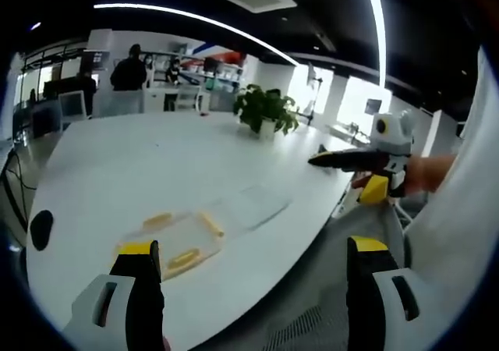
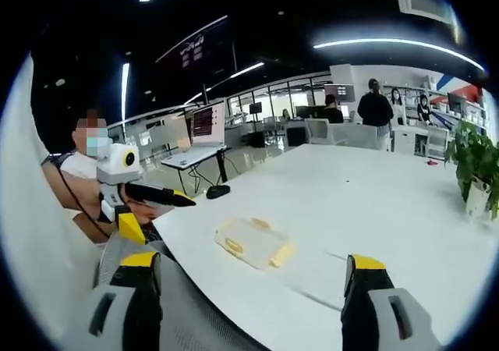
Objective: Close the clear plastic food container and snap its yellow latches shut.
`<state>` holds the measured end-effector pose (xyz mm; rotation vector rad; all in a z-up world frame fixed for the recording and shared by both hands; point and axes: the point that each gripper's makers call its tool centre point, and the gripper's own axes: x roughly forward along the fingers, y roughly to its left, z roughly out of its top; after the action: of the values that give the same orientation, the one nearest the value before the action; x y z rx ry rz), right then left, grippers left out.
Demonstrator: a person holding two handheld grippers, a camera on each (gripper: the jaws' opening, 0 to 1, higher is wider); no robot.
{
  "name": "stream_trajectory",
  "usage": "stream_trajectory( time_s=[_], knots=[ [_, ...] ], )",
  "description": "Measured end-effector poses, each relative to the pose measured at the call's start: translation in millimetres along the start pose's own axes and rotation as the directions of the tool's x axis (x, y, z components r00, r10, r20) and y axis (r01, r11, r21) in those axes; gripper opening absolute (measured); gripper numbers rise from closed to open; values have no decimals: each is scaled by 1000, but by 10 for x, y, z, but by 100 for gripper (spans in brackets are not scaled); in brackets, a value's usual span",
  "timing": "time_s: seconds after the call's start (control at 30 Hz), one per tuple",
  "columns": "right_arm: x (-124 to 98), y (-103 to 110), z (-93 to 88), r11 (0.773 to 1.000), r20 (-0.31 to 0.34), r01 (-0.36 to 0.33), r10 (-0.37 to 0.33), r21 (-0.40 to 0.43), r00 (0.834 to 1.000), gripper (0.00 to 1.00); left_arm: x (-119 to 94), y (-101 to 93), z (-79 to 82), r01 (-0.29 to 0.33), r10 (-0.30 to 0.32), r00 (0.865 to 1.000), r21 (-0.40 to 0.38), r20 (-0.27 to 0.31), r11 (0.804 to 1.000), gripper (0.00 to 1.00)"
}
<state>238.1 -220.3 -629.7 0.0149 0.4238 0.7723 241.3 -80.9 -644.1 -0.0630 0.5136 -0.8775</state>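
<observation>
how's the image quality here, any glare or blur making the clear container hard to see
Left gripper view: the container is faint against the white table, its yellow latches clearest; windows blow out. Right gripper view: the container reads sharper; fisheye bends the ceiling lights.

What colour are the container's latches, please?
Yellow latches, clearest in the right gripper view.

My right gripper (image 2: 249, 304), jaws wide apart, faces the clear container (image 2: 253, 242) with yellow latches (image 2: 233, 246) on the white table (image 2: 374, 195); left gripper (image 2: 185, 201) nearby.
</observation>
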Motion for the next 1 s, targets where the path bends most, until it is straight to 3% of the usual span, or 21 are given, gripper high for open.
stream_trajectory(
  time_s=[0.37, 0.63, 1.0],
  knots=[
    [65, -41, 49, 999, -9, -3, 3, -36, 1000, 99, 18, 62, 59, -7, 7, 1000, 9, 12, 1000, 99],
    [124, -73, 114, 1000, 3, -20, 20, -17, 1000, 99, 44, 116, 98, -12, 11, 1000, 25, 8, 1000, 99],
    [212, -143, 114, 1000, -16, -10, 10, -25, 1000, 99, -22, 343, 207, -50, 49, 998, 25, 25, 998, 99]
  ],
)
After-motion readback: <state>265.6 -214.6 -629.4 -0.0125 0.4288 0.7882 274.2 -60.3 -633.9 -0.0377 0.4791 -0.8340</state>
